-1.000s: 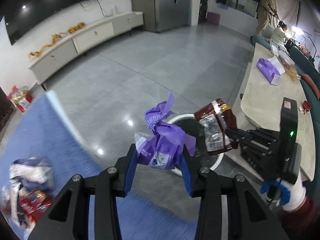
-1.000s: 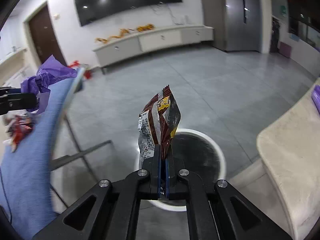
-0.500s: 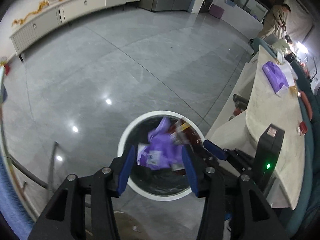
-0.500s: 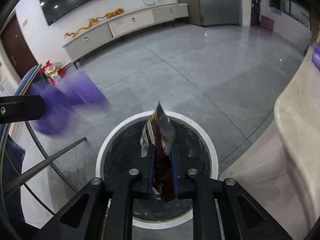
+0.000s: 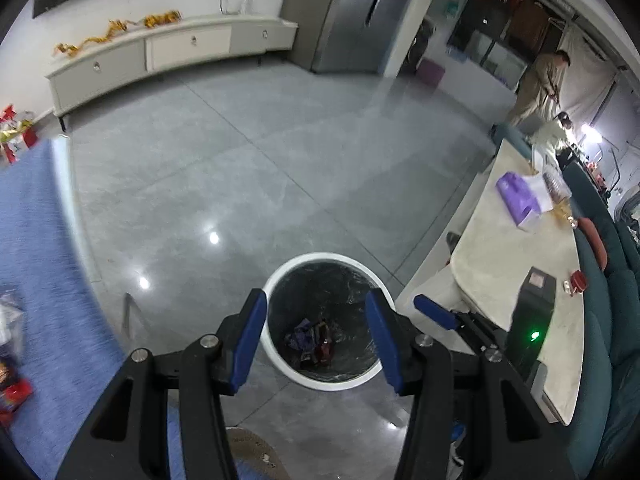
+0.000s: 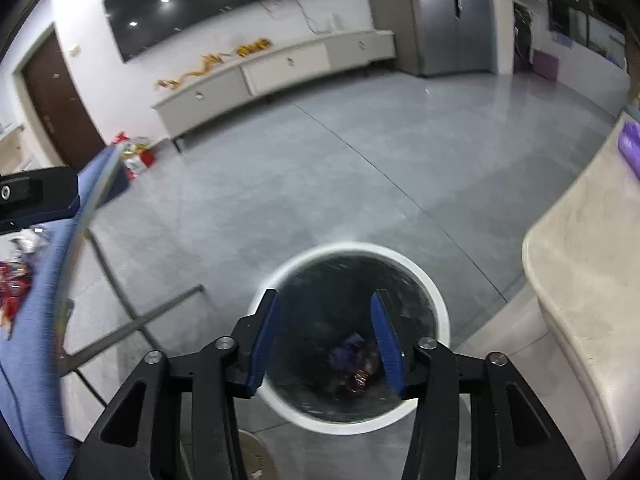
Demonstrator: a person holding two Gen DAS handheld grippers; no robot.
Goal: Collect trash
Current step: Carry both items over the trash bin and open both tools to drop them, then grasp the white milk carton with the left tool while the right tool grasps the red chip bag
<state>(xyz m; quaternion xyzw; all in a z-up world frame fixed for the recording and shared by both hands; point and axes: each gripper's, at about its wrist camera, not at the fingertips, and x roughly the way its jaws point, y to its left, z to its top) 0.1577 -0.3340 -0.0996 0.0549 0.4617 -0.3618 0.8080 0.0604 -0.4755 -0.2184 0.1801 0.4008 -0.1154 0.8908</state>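
A white-rimmed trash bin (image 5: 280, 276) with a black liner stands on the grey floor; it also shows in the right wrist view (image 6: 436, 304). At its bottom lie a purple wrapper (image 5: 298, 330) and a dark red snack packet (image 5: 323, 346), seen blurred in the right wrist view as the purple wrapper (image 6: 344, 350) and the packet (image 6: 366, 366). My left gripper (image 5: 316, 330) is open and empty above the bin. My right gripper (image 6: 326, 332) is open and empty above the bin; one of its fingers (image 5: 436, 312) shows in the left wrist view.
A blue-covered table (image 5: 36, 240) at the left holds more wrappers (image 5: 10, 368). A beige counter (image 5: 516, 280) at the right carries a purple pack (image 5: 516, 200). A low white cabinet (image 5: 160, 56) lines the far wall. Two people (image 5: 540, 80) are at the far right.
Both grippers opened over the bin. The purple wrapper and the red snack packet dropped out of them and now lie at the bin's bottom.
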